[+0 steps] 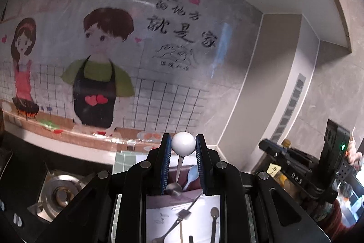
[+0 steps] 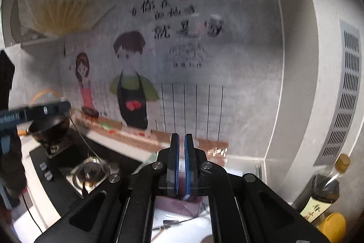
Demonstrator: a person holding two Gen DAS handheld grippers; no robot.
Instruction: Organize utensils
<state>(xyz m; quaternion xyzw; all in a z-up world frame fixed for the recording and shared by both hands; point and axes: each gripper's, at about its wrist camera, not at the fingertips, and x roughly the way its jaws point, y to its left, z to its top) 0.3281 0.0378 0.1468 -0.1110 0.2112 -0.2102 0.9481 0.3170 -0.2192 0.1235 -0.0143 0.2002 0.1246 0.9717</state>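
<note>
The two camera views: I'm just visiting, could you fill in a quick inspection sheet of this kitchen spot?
Surface: white mat below the grippers, partly hidden.
Job's things: white-ended metal spoon in the left gripper; pale blue spoon, fork and another metal spoon below.
Clutter: sauce bottle, yellow lid.
Grippers: left gripper shut on the spoon's white end; right gripper shut, nothing between its pads.
Cables: thin black cable at left.
Surroundings: cartoon wall poster, gas burner, vent grille.
</note>
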